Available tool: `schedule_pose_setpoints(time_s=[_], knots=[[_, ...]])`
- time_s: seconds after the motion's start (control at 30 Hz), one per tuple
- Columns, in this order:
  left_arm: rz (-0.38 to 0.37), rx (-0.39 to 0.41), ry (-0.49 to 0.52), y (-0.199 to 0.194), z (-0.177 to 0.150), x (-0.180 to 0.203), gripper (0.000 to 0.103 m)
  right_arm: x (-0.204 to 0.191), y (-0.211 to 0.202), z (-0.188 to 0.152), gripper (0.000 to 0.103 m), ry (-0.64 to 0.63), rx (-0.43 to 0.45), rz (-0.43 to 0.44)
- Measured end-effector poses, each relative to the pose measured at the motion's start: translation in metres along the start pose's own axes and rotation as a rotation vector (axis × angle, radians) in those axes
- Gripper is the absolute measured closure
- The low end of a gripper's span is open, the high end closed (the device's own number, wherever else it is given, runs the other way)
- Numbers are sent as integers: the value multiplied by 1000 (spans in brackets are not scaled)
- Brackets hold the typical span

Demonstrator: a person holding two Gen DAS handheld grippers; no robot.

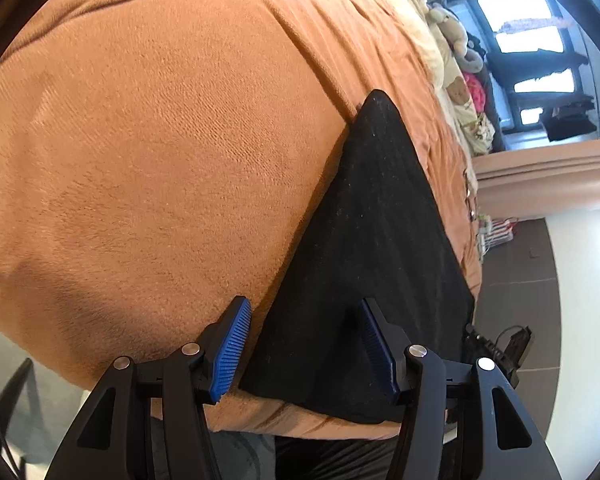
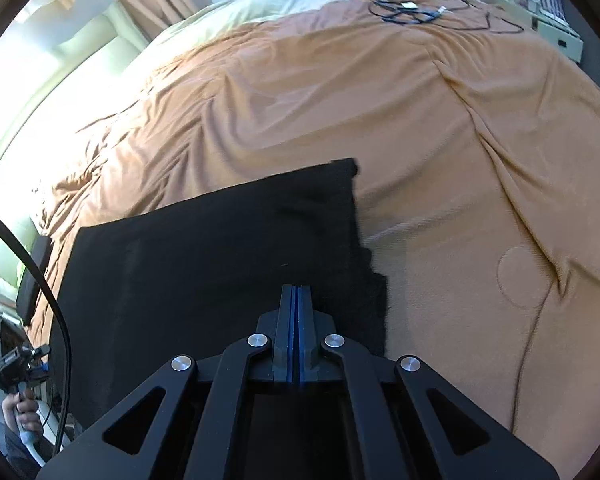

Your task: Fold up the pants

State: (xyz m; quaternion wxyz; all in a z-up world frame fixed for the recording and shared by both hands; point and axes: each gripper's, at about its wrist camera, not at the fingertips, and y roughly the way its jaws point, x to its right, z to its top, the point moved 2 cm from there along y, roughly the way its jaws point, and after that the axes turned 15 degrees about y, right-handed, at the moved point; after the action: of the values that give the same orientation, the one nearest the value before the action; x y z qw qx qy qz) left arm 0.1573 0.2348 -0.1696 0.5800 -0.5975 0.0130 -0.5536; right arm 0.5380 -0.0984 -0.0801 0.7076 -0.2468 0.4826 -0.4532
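The black pants (image 1: 376, 248) lie flat and folded on the orange bedspread (image 1: 160, 160) near the bed's edge. My left gripper (image 1: 300, 344) is open; its blue-padded fingers straddle the near left edge of the pants without closing on them. In the right wrist view the pants (image 2: 220, 260) form a dark rectangle on the bedspread (image 2: 440, 160). My right gripper (image 2: 296, 296) is shut, with the pads pressed together just above the pants' near right part. No cloth shows between the pads.
Pillows and stuffed toys (image 1: 456, 60) lie at the head of the bed. Black cables (image 2: 412, 10) rest on the far bedspread. A window and curtain (image 1: 540, 40) stand beyond the bed. The other gripper (image 2: 24, 364), in a hand, shows at the lower left.
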Motion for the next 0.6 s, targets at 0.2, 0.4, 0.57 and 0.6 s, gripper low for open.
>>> schedule_pose_setpoints(time_s=[0.2, 0.4, 0.57, 0.6], knots=[[-24, 31, -23, 4, 1, 6, 45, -32, -4, -25, 103, -46, -30, 61], [-14, 74, -35, 2, -3, 5, 45, -74, 12, -52, 103, -102, -86, 71], [-19, 95, -50, 2, -4, 3, 45, -98, 25, -60, 103, -146, -115, 91], [-19, 98, -50, 2, -5, 3, 45, -106, 27, -64, 103, -159, -121, 100]])
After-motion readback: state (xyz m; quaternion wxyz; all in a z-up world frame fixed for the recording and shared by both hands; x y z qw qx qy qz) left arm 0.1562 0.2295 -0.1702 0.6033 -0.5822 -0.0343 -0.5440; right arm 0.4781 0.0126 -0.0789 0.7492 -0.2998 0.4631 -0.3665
